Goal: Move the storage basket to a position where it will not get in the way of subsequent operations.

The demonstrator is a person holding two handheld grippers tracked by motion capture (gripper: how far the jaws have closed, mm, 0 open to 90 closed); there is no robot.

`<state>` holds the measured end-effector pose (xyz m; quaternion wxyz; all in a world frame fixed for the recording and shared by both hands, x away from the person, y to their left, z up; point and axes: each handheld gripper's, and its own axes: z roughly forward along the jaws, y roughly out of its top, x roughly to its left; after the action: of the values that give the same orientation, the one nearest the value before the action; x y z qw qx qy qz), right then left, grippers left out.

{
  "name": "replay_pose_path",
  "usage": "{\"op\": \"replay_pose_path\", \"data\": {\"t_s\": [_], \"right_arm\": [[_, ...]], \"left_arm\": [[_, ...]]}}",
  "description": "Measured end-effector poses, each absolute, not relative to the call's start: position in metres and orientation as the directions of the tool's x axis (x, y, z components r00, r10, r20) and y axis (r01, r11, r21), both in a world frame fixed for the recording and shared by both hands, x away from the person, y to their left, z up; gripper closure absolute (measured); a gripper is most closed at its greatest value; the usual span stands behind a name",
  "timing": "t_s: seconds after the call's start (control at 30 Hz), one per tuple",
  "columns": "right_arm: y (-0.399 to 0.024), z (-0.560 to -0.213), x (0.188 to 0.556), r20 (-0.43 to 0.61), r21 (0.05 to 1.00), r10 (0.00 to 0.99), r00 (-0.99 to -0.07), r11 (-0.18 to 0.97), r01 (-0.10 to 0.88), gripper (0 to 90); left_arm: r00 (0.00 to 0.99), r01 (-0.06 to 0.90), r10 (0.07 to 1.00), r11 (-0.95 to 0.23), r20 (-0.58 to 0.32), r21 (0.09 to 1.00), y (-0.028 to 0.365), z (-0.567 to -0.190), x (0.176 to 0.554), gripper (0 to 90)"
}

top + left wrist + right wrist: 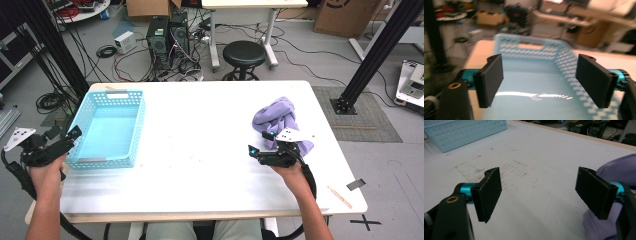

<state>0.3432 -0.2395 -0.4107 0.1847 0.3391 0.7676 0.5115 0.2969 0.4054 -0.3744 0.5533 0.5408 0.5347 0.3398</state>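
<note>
A light blue plastic basket (107,127) stands empty on the left part of the white table (200,130). My left gripper (64,133) hovers at the table's left edge beside the basket's near left corner, open and with nothing between its jaws. In the left gripper view my left gripper (539,72) looks into the blurred basket (531,47). A crumpled lilac cloth (280,117) lies at the right. My right gripper (260,142) sits just in front of it, open and empty. In the right gripper view my right gripper (537,187) has the cloth (619,170) beside its right jaw.
A wooden stick (340,196) and a strip of tape (355,184) lie at the table's near right corner. Behind the table are a black stool (243,52), computer towers (167,35), cables and black frame posts (377,55). The basket (461,130) shows far left in the right gripper view.
</note>
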Motion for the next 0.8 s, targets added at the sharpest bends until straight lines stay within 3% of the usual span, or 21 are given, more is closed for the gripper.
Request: {"op": "replay_pose_path", "data": {"t_s": [0.33,0.8], "right_arm": [[-0.258,-0.412,0.34,0.051,0.897,0.749,-0.66,0.257,0.36,20.8],[-0.28,-0.406,0.339,0.064,0.906,0.779,-0.623,0.216,0.363,20.8]], "left_arm": [[0.437,0.175,0.889,0.066,-0.138,0.982,0.343,-0.372,0.296,21.0],[0.553,0.192,0.823,0.021,-0.126,0.981,0.264,-0.375,0.315,21.0]]}}
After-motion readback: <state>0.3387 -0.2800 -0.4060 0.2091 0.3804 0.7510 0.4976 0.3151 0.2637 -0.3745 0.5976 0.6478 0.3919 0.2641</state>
